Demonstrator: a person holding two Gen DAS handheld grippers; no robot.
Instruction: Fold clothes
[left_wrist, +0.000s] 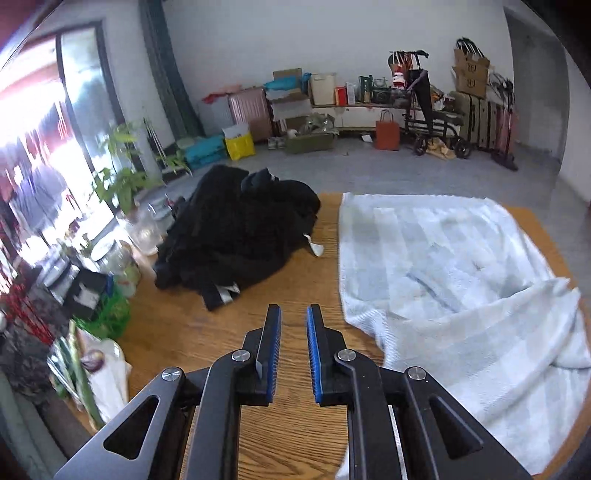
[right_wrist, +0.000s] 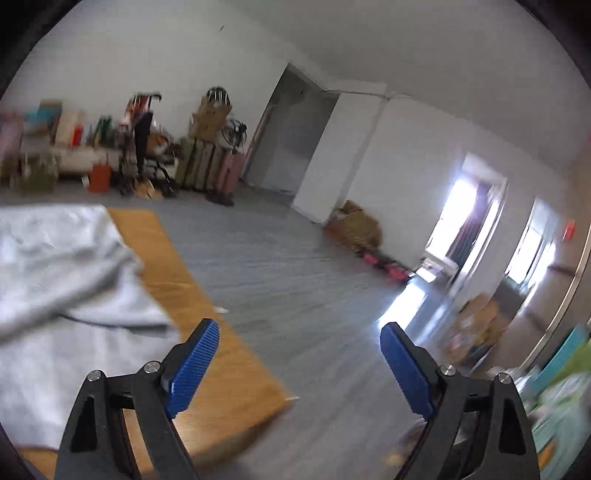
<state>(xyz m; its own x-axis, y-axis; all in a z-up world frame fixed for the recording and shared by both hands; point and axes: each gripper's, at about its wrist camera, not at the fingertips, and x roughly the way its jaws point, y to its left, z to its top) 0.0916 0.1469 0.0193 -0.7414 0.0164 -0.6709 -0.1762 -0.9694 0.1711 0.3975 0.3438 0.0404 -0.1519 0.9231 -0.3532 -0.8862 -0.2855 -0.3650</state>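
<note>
Both tools released, empty: left tool (left_wrist: 293, 314) nearly closed, right tool (right_wrist: 299, 332) wide. Risk: rumpled pale-blue striped towel (left_wrist: 443, 251) corner nearest left tool slumps, fold goes skewed.

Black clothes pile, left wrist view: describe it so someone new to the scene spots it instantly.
Start at the wooden table. A pale blue-white cloth is spread over its right side; the black clothes pile sits to the left of that, toward the far edge, near the window plants. It is the only dark, crumpled heap on the table, with small white tags poking out.
</note>
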